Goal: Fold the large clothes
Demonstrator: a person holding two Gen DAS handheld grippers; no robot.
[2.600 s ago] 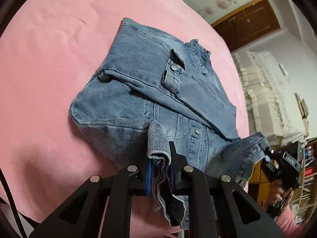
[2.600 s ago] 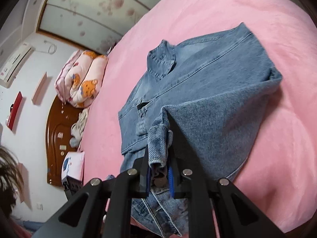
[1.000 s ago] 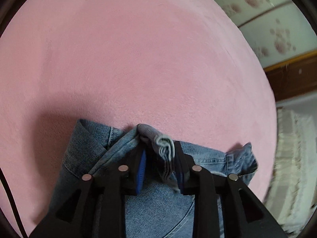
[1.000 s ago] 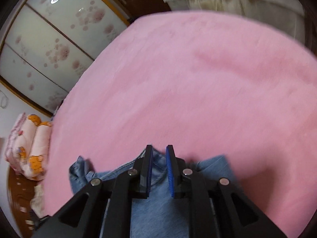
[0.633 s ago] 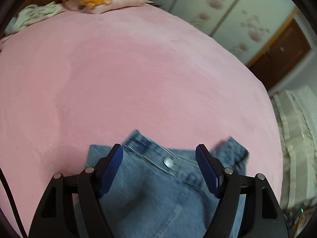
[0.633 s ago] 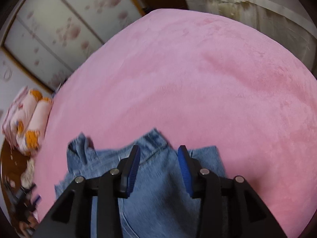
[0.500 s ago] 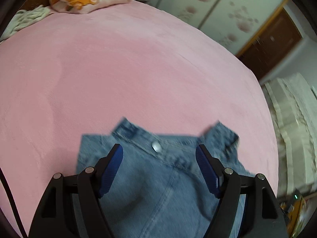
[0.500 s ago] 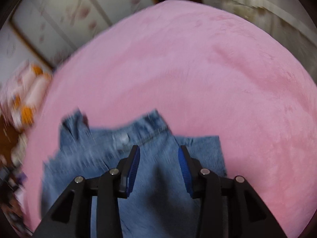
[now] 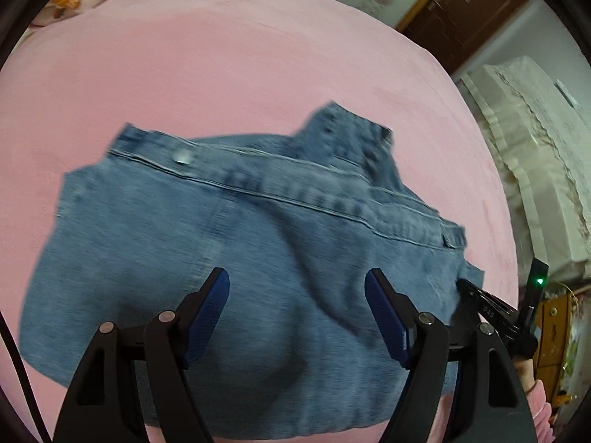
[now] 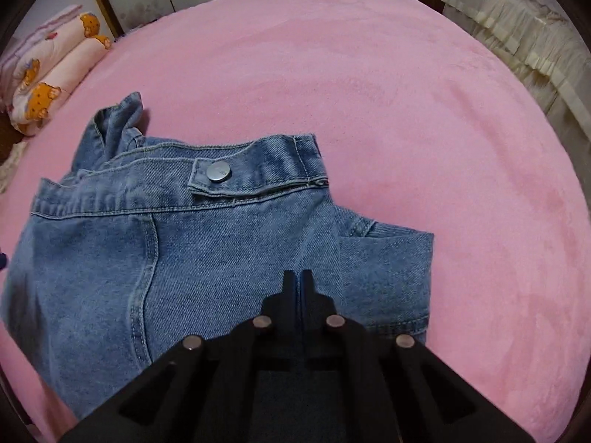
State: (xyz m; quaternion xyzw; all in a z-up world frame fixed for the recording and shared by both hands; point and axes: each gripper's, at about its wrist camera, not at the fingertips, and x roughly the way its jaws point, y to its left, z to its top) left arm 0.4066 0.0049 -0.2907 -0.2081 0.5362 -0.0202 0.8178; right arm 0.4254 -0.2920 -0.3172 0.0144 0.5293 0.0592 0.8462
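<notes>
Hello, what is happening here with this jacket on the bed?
A person is folding a denim jacket on a pink bedspread, holding a two-finger tool in each hand. The jacket lies folded over, with its hem band and a metal snap button on top. The left tool is open above the denim and holds nothing. The right tool is shut, with no cloth visible between its tips. The collar sticks out at one corner.

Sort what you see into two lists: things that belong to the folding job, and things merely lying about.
Belonging to the job:
denim jacket
left gripper
right gripper
pink bedcover

Lying about:
bear-print quilt roll
lace-covered furniture
</notes>
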